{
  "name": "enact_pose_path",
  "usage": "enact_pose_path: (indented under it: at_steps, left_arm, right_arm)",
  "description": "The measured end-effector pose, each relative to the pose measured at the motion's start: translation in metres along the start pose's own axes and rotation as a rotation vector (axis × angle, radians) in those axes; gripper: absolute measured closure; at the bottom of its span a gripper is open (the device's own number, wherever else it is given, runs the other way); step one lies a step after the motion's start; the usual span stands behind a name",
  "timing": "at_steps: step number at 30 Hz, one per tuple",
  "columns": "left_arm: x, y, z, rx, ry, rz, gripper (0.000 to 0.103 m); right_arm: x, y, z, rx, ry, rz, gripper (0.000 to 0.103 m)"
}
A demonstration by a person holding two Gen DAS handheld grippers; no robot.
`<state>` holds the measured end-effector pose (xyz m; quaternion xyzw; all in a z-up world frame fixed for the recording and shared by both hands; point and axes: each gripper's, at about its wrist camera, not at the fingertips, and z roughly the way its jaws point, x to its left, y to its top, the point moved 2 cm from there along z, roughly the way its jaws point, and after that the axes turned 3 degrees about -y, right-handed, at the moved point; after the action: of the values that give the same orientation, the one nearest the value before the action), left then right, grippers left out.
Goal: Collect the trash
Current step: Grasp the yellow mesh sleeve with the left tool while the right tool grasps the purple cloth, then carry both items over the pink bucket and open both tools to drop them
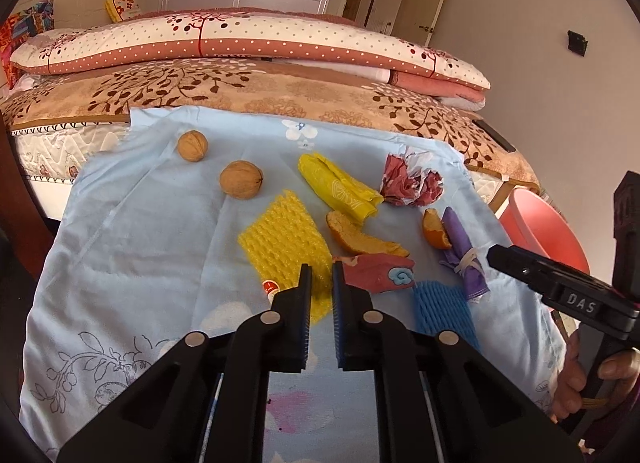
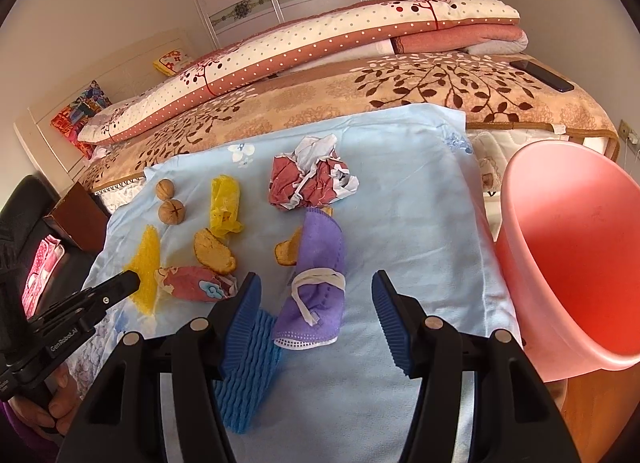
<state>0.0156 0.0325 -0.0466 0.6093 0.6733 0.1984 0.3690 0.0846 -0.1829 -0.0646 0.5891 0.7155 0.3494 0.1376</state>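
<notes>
Trash lies scattered on a light blue cloth (image 1: 140, 243). My left gripper (image 1: 322, 267) is shut on the near corner of a yellow foam net (image 1: 280, 239), which fills the narrow gap between its pads. To its right lie a pink wrapper (image 1: 376, 271) and a blue foam net (image 1: 440, 311). My right gripper (image 2: 316, 283) stands open around a purple face mask (image 2: 320, 263), with its pads clear of the mask. Beyond are orange peels (image 1: 356, 235), a yellow bag (image 1: 340, 187), crumpled red-and-white paper (image 2: 308, 179) and two walnuts (image 1: 241, 179).
A pink bin (image 2: 568, 255) stands just off the cloth's right edge, tilted toward me. The cloth lies on a bed with a folded quilt (image 1: 240, 43) behind it and a dark phone (image 2: 542, 75) at the far right. A person's hand (image 1: 576, 383) holds the right gripper.
</notes>
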Motion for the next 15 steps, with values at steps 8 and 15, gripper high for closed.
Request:
enact_pose_path:
  at_steps: [8, 15]
  left_arm:
    - [-0.007, 0.007, -0.009, -0.025, -0.04, 0.003, 0.094]
    - [-0.012, 0.006, -0.009, -0.013, -0.05, 0.006, 0.094]
  right_arm:
    - [0.004, -0.003, 0.022, 0.091, -0.028, -0.007, 0.057]
    - [0.001, -0.007, 0.021, 0.09, -0.013, -0.018, 0.069]
